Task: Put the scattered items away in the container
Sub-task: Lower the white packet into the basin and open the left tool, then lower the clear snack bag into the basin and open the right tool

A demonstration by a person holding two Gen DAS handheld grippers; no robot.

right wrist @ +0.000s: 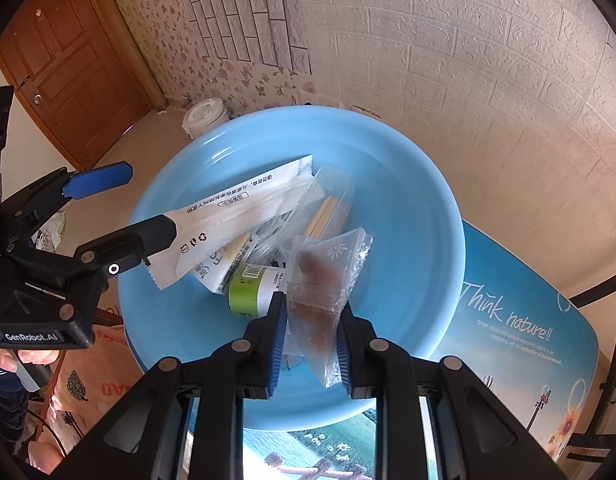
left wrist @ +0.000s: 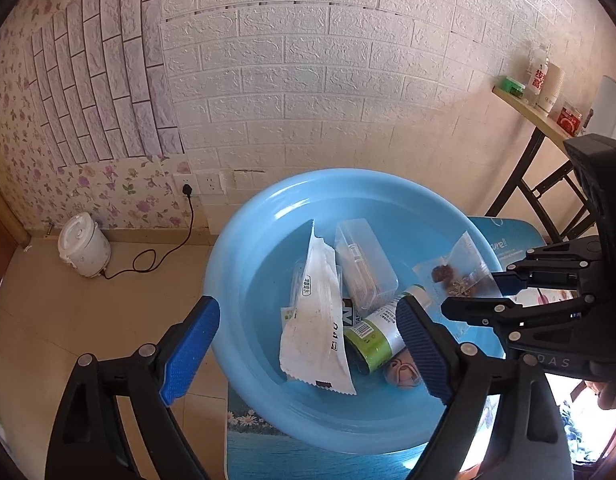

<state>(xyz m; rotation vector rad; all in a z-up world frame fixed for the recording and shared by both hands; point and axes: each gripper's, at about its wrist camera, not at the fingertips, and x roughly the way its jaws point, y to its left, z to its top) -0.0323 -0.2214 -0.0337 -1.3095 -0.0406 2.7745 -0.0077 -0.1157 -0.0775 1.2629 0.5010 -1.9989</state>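
A light blue basin (left wrist: 244, 240) (right wrist: 420, 208) stands on a blue printed table. In it lie a white wrapper (left wrist: 316, 320) (right wrist: 236, 208), a clear box of toothpicks (left wrist: 364, 264) (right wrist: 328, 216), a green-labelled bottle (left wrist: 376, 332) (right wrist: 252, 288) and a small pink item (left wrist: 402, 372). My right gripper (right wrist: 311, 340) (left wrist: 480, 292) is shut on a clear bag of brown snacks (right wrist: 324, 292) (left wrist: 460, 276) and holds it over the basin. My left gripper (left wrist: 304, 352) (right wrist: 120, 200) is open and empty over the basin's near left side.
The blue printed table (right wrist: 516, 320) (left wrist: 508, 244) carries the basin. A white rice cooker (left wrist: 84, 246) (right wrist: 206, 116) sits on the floor by the wall, its cord plugged in. A side table (left wrist: 536, 116) with bottles stands at right. A wooden door (right wrist: 68, 68) is at left.
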